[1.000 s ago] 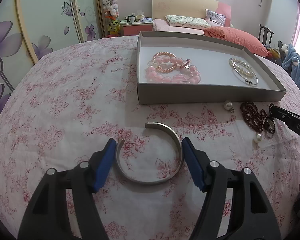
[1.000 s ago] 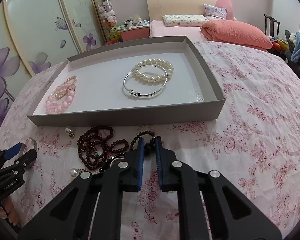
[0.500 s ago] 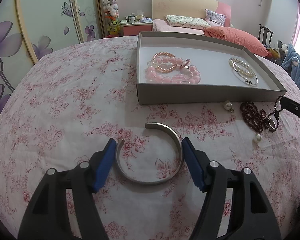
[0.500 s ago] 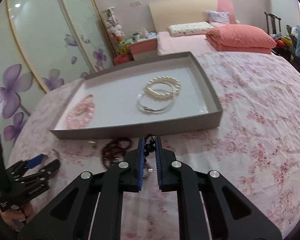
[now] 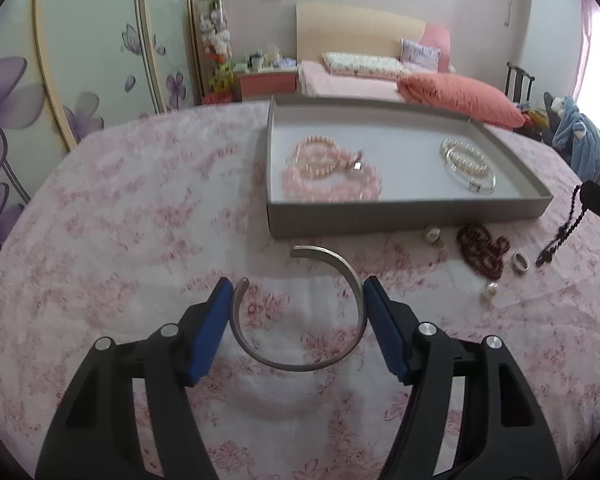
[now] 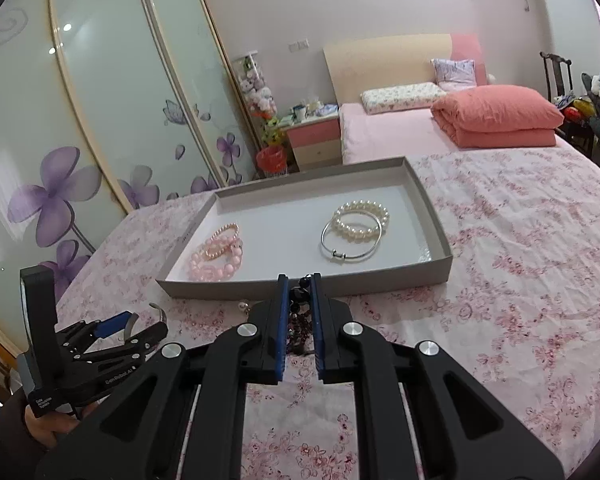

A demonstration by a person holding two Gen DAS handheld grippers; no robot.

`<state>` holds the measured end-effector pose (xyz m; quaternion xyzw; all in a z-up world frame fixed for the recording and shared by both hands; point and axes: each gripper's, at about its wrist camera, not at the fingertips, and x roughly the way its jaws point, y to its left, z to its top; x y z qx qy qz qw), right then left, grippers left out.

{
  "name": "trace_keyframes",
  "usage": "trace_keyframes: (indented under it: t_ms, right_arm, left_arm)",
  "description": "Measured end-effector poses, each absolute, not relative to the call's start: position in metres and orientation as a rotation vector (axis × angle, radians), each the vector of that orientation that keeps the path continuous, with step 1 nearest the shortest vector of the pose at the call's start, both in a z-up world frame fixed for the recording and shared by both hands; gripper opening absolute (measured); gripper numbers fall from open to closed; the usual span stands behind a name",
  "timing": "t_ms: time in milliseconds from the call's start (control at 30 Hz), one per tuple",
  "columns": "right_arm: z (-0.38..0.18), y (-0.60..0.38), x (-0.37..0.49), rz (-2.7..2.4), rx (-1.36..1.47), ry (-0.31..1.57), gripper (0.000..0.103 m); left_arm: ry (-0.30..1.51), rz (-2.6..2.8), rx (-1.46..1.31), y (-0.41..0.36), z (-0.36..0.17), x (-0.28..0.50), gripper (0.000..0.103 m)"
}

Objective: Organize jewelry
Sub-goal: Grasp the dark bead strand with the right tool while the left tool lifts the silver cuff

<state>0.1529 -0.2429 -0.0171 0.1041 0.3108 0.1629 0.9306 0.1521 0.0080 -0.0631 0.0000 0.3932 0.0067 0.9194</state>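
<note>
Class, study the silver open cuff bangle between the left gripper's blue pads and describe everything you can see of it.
The cuff bangle is a plain, flat band of silver-looking metal, bent into a C with its gap facing the tray. It lies flat on the floral bedspread, framed by the left gripper. Its sides sit close against the blue pads; whether they press it is unclear.

In your left wrist view, the floral bed cover lies bare across the left and lower frame. The grey tray, with raised walls, blocks the upper centre. At right, a red-brown bead pile, a ring and loose pearls crowd the cover just below the tray. The tray's middle floor is bare between the pink bracelets and the pearl bracelet.
</note>
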Motion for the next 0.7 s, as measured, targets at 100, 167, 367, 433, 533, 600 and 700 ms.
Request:
trace_keyframes:
  t_ms: [100, 167, 367, 433, 533, 600, 700]
  right_arm:
    - [-0.009, -0.244, 0.146, 0.325, 0.203, 0.602, 0.011]
    - [-0.004, -0.243, 0.141, 0.319, 0.186, 0.575, 0.011]
    - [0.008, -0.238, 0.131, 0.307, 0.153, 0.512, 0.011]
    - [0.010, -0.238, 0.127, 0.305, 0.145, 0.497, 0.011]
    - [0.013, -0.237, 0.122, 0.299, 0.136, 0.473, 0.011]
    - [0.016, -0.237, 0.120, 0.293, 0.128, 0.456, 0.011]
    - [0.019, -0.237, 0.115, 0.280, 0.111, 0.430, 0.011]
  left_arm:
    - [0.742, 0.015, 0.020, 0.002, -0.050, 0.142, 0.065]
    - [0.699, 0.013, 0.034, -0.002, -0.041, 0.135, 0.065]
    - [0.576, 0.006, 0.076, -0.019, -0.017, 0.116, 0.065]
    - [0.539, 0.007, 0.087, -0.023, -0.010, 0.110, 0.065]
    - [0.501, 0.012, 0.099, -0.026, -0.001, 0.106, 0.065]
    - [0.482, 0.016, 0.101, -0.027, 0.003, 0.102, 0.065]
    - [0.450, 0.021, 0.105, -0.029, 0.008, 0.098, 0.065]
